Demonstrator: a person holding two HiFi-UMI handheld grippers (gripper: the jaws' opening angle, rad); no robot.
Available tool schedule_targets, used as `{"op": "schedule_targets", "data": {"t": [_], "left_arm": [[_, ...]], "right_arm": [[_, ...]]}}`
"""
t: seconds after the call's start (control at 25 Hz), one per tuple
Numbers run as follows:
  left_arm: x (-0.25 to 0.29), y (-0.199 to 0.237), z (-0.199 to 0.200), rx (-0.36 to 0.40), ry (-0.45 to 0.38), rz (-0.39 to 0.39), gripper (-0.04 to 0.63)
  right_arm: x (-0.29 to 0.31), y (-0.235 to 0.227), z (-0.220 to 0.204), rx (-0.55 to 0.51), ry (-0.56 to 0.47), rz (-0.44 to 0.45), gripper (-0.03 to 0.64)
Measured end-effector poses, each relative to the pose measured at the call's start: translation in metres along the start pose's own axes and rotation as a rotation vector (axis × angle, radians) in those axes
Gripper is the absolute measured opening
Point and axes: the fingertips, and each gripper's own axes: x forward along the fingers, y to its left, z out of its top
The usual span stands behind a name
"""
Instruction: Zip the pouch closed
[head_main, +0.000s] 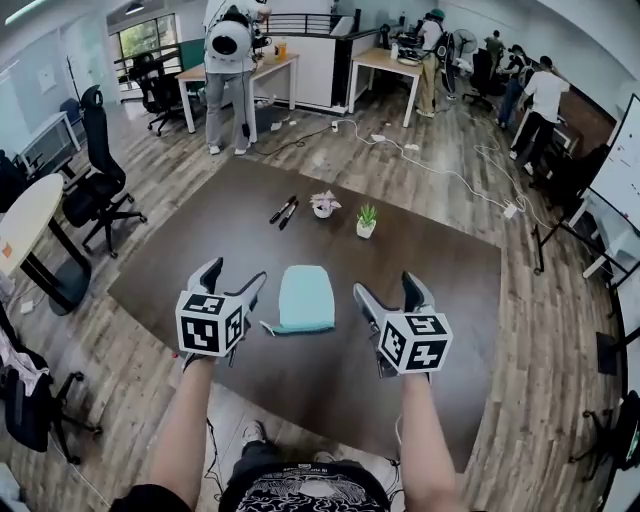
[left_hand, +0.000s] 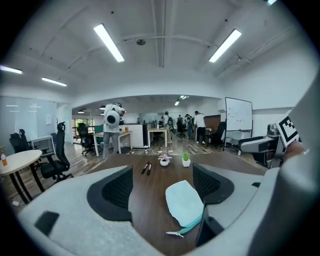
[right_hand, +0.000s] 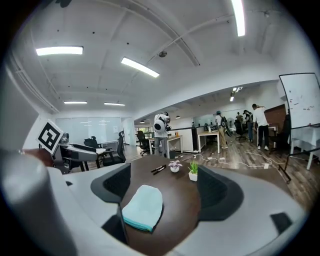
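A mint-green soft fabric pouch (head_main: 305, 298) lies flat on a dark brown table (head_main: 180, 262), close to the middle of its near edge. Its darker teal zip edge (head_main: 300, 328) faces the person, and a small metal zip pull (left_hand: 175, 233) sticks out at the pouch's near left corner. The pouch looks light and limp, likely to bunch or slide if the zip is dragged one-handed. The sensible holds appear to be the thin pull for one gripper and the fabric at the zip's end for the other, as an anchor. The pull is small and lies low on the wood, so pinching it calls for care.

The left gripper (head_main: 232, 280) and the right gripper (head_main: 390, 290) flank the pouch, just beside its left and right sides, each with jaws spread apart and nothing between them.

Toward the far edge, well apart from the pouch, sit two black marker pens (head_main: 284, 210), a small white pot with a pale purple plant (head_main: 323, 205) and a small white pot with a green plant (head_main: 367, 221). None blocks the way. Beyond the table, people stand at desks among black office chairs (head_main: 100, 170).
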Motion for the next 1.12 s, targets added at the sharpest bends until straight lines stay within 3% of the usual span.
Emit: {"op": "schedule_targets", "data": {"t": [0.68,1.12], "left_arm": [[0.042,0.023,0.017,0.084,-0.026,-0.264,0.344],[0.045,0.023,0.008,0.127,-0.027,-0.384,0.344]], "right_arm": [[-0.006,0.032,-0.003,0.050,-0.025,-0.249,0.397],[-0.015,0.060,-0.008,0.067,-0.042,-0.348,0.397]]}}
